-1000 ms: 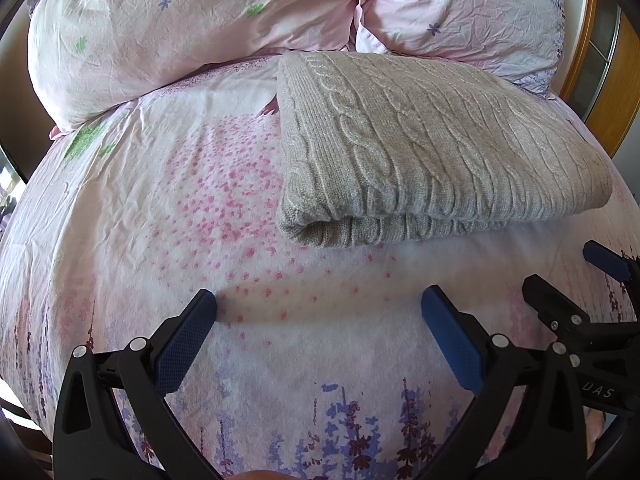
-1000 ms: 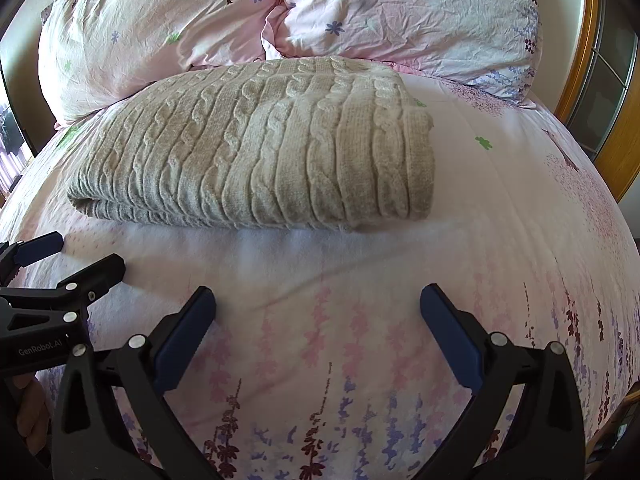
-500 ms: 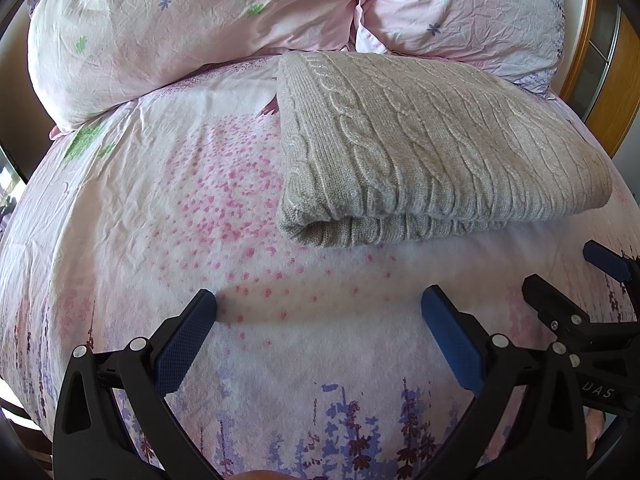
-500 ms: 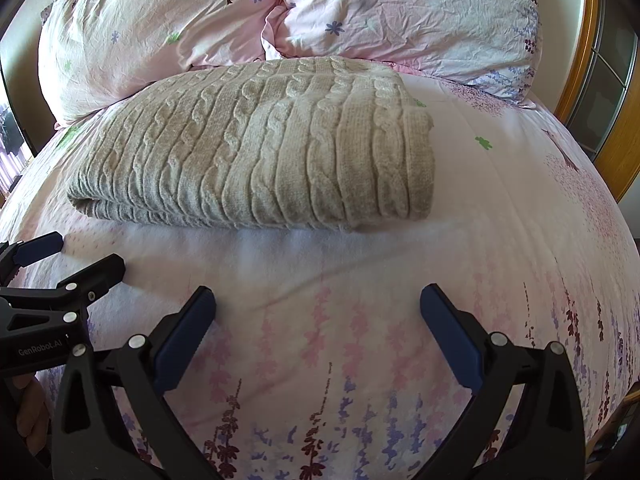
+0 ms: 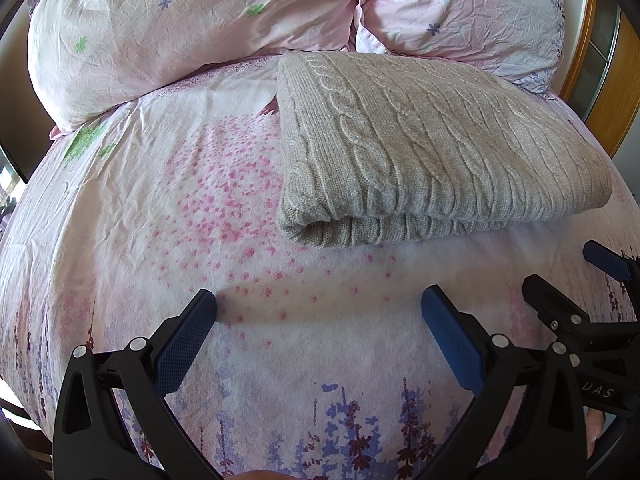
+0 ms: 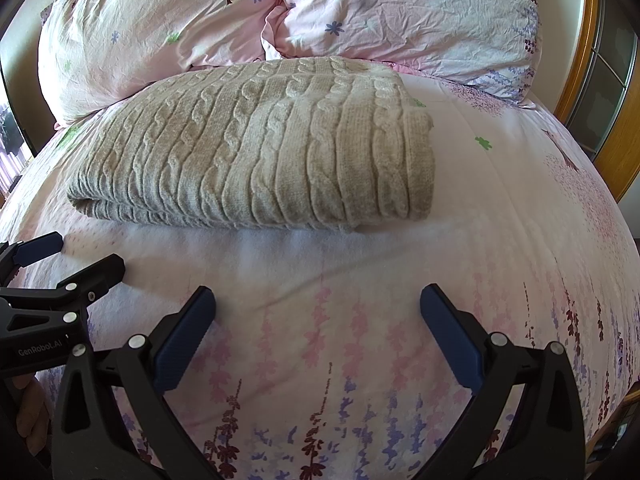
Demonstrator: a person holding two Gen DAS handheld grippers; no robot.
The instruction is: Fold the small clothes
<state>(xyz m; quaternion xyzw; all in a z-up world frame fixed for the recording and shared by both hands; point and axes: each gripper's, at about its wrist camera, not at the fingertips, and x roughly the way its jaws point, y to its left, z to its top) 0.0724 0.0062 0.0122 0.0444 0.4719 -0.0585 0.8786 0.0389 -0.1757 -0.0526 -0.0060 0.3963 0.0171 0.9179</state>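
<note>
One sweater, grey cable-knit, folded into a flat rectangle, lying on the bed just below the pillows. Two pillows, pink floral, side by side at the head of the bed, the sweater's far edge close to them. Two tongs: left tongs spread wide, nothing between the blue pads, hovering over the duvet short of the sweater's folded near edge. Right tongs likewise spread wide, holding nothing, near the sweater's right half, not touching it. Both sit side by side; each shows at the edge of the other's view. Wooden bed frame on the right
</note>
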